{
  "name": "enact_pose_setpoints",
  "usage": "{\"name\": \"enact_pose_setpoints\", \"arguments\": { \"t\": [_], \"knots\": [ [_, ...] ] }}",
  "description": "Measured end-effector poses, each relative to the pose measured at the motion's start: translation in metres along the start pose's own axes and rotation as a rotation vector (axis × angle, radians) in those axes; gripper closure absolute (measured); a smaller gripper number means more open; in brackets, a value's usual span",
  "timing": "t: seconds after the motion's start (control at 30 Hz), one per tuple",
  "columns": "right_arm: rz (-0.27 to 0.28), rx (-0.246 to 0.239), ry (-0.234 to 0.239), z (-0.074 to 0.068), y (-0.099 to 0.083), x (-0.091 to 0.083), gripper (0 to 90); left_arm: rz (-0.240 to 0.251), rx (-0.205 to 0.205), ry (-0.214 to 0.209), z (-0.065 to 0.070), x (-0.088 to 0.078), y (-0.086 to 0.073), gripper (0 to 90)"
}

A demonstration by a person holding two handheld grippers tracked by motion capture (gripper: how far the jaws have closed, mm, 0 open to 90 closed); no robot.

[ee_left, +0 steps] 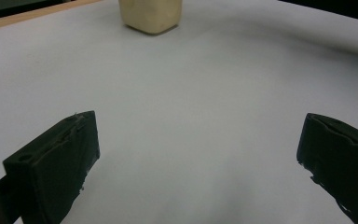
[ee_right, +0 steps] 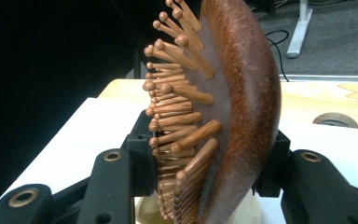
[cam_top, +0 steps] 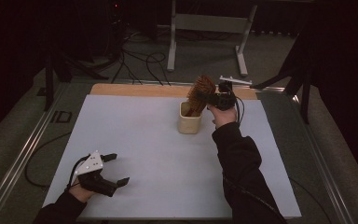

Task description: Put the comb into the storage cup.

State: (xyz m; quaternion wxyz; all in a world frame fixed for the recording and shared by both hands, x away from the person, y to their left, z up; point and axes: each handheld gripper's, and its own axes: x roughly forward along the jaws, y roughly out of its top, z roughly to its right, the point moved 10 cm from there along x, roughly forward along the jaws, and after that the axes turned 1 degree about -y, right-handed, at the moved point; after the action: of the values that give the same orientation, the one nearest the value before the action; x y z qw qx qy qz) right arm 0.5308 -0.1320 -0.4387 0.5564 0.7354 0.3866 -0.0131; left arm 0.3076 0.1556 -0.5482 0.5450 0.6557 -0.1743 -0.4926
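Note:
A wooden hairbrush [cam_top: 200, 92] with wooden pegs stands with its handle down in a cream cup [cam_top: 189, 119] at the back middle of the white mat. My right gripper [cam_top: 214, 99] is shut on the brush head. In the right gripper view one jaw presses the pegs and the other the rounded back of the hairbrush [ee_right: 233, 93], with the cream cup [ee_right: 247, 212] just below. My left gripper [cam_top: 116, 169] rests open near the front left of the mat, nothing between its jaws. The left gripper view shows the cup [ee_left: 151, 16] far ahead of my left gripper [ee_left: 198, 144].
The white mat [cam_top: 135, 135] lies on a wooden table [cam_top: 135, 89]. A white frame stand [cam_top: 209, 28] and cables are on the floor behind the table. A metal rail [cam_top: 23, 154] runs along the left side.

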Motion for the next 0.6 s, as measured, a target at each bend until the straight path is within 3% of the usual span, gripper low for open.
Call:
{"name": "enact_pose_setpoints", "arguments": {
  "t": [0.33,0.6],
  "knots": [
    [0.006,0.032,0.015,0.009,-0.001,0.0,51.4,0.0,-0.002,-0.004,0.0,0.001,0.0,0.0],
    [-0.004,0.025,0.037,0.011,-0.003,0.001,48.3,-0.001,-0.004,-0.01,0.001,0.002,0.0,0.0]
  ]
}}
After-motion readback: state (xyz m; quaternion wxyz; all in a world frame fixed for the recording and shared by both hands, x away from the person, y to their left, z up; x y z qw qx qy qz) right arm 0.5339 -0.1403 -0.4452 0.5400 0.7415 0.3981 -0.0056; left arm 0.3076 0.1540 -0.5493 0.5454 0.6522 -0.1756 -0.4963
